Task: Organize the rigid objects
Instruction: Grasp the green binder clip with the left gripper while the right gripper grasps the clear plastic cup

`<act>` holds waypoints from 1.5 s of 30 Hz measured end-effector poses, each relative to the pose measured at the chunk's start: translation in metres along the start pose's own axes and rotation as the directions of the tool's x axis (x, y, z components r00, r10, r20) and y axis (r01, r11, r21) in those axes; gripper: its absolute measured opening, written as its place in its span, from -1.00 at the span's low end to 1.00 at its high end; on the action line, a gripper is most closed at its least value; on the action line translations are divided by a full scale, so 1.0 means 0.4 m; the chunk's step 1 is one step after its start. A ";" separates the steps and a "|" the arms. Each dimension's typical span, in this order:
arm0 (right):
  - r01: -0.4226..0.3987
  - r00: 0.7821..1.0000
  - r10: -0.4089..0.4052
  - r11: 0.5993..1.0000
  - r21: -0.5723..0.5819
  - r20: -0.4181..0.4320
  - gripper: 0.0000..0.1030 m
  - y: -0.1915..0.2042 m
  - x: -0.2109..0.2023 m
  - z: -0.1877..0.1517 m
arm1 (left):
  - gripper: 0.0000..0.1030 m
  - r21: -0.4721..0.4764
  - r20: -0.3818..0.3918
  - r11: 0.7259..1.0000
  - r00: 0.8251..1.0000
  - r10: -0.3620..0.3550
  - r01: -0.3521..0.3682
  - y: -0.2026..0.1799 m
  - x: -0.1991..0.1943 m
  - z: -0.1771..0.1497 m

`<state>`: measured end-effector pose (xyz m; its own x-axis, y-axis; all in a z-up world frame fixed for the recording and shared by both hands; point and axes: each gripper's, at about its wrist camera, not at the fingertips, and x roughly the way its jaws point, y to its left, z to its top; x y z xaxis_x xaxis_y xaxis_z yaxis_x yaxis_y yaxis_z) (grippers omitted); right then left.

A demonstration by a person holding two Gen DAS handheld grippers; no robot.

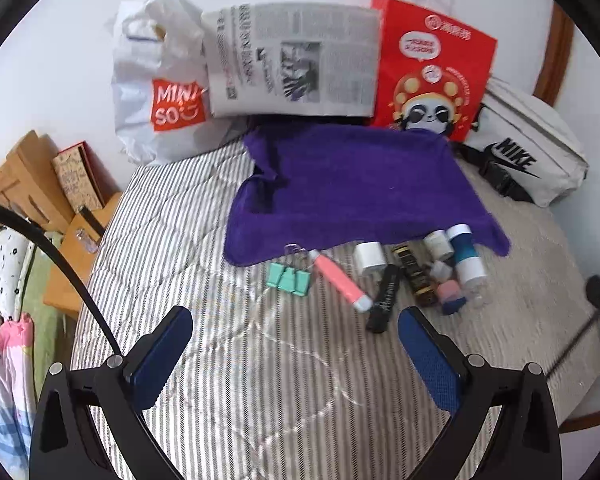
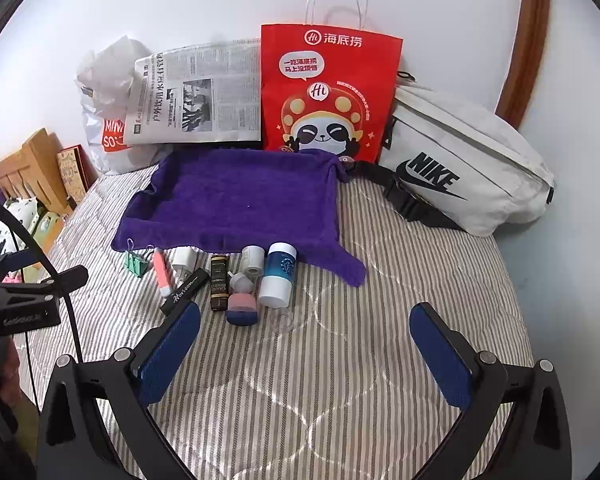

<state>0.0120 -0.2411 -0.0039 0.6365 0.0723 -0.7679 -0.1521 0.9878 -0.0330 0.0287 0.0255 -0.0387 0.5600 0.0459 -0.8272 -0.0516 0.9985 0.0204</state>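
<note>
Several small rigid items lie in a row on the striped bed by the near edge of a purple towel (image 1: pixel 352 192) (image 2: pixel 240 200): a mint binder clip (image 1: pixel 289 277) (image 2: pixel 136 263), a pink tube (image 1: pixel 340 280) (image 2: pixel 163 272), a white charger (image 1: pixel 369 258) (image 2: pixel 184 261), a black bar (image 1: pixel 384 300) (image 2: pixel 184 292), a dark gold-lettered tube (image 1: pixel 414 276) (image 2: pixel 219 280), a small white jar (image 1: pixel 438 245) (image 2: pixel 253 260), a blue-and-white bottle (image 1: pixel 466 256) (image 2: pixel 278 276) and a pink-and-blue item (image 1: pixel 450 294) (image 2: pixel 242 308). My left gripper (image 1: pixel 294 336) is open and empty, short of the row. My right gripper (image 2: pixel 306 330) is open and empty, right of the row.
Against the wall stand a white Miniso bag (image 1: pixel 160 92) (image 2: pixel 104 128), a newspaper (image 1: pixel 292 60) (image 2: pixel 196 96), a red panda bag (image 1: pixel 432 72) (image 2: pixel 328 92) and a white Nike pouch (image 1: pixel 528 156) (image 2: pixel 460 168). A wooden bedside table (image 1: pixel 72 256) is left of the bed.
</note>
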 end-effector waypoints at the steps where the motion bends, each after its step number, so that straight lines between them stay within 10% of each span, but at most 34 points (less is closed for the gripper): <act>1: 0.000 1.000 0.000 1.000 -0.001 -0.002 1.00 0.000 0.005 0.001 | 1.00 -0.006 -0.003 1.000 1.000 0.004 -0.004 0.006 0.009 0.000; 19: 0.056 0.989 -0.051 0.998 0.034 -0.138 1.00 -0.053 0.141 -0.043 | 0.93 0.067 -0.054 0.995 0.996 -0.077 0.080 0.065 0.306 -0.006; 30: 0.110 0.970 -0.099 0.993 0.035 -0.222 1.00 -0.076 0.212 -0.073 | 0.51 0.234 0.013 0.969 0.996 -0.086 0.080 0.035 0.337 -0.014; 36: 0.092 0.971 -0.084 0.995 0.024 -0.225 1.00 -0.068 0.247 -0.069 | -0.20 0.190 0.008 0.970 0.987 -0.158 0.153 0.034 0.335 -0.013; 45: 0.026 0.971 -0.005 0.996 0.084 -0.239 0.99 -0.089 0.292 -0.099 | -0.22 0.156 0.042 0.981 0.992 -0.122 0.114 0.031 0.322 -0.040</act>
<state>0.0617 -0.2732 -0.1178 0.4384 0.0326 -0.8982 -0.0719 0.9974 0.0011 0.0872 0.0433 -0.1540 0.5961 -0.0748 -0.7994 0.1418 0.9898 0.0131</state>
